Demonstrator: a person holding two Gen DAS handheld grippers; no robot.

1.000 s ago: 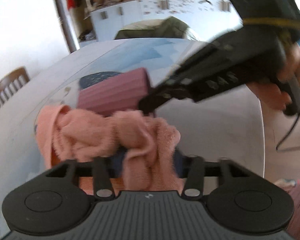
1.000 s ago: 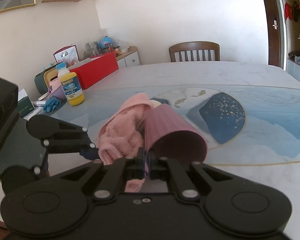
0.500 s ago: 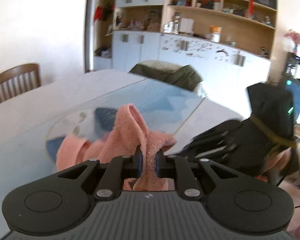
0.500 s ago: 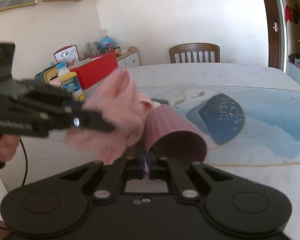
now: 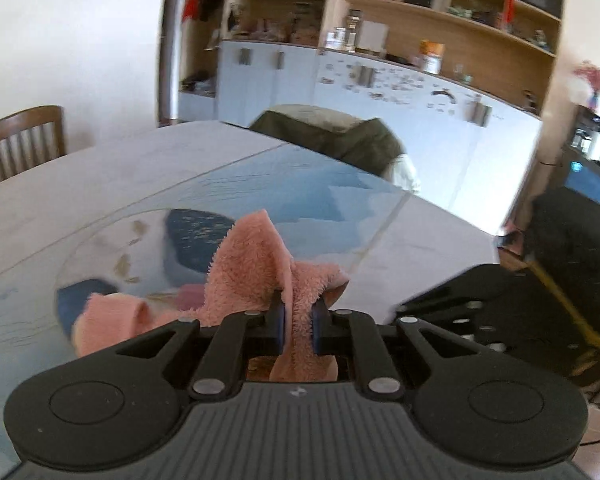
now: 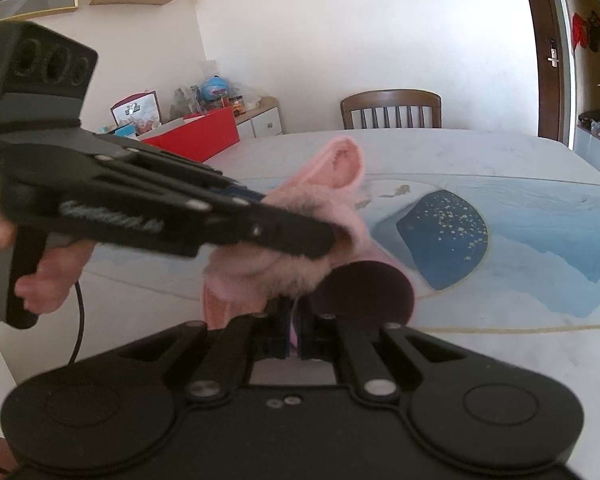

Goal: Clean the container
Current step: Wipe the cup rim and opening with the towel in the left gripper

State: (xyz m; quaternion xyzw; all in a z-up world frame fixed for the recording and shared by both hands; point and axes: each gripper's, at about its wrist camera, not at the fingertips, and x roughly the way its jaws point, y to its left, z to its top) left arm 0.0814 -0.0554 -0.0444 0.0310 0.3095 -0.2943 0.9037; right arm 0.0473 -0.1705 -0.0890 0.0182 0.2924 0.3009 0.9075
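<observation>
In the right wrist view, a ribbed maroon cup (image 6: 364,296) turns its dark open mouth toward the camera, and my right gripper (image 6: 296,320) is shut on its rim. My left gripper (image 6: 324,236) reaches in from the left, shut on a fluffy pink towel (image 6: 332,184) that bunches at the cup's mouth. In the left wrist view, the towel (image 5: 256,264) stands up between the shut left gripper (image 5: 296,320), with a flap hanging to the left. A sliver of the cup (image 5: 188,294) shows behind it. The right gripper's body (image 5: 480,312) is at the right.
The table (image 6: 500,152) has a blue patterned glass top. A wooden chair (image 6: 392,110) stands at its far side. A red box (image 6: 204,138) and small clutter sit at the left. A person's hand (image 6: 52,276) holds the left gripper. A dark jacket (image 5: 332,136) lies beyond the table.
The left gripper closed on the towel, lifted it off the table and carried it to the cup's mouth. The cup has tipped so its opening faces the right camera.
</observation>
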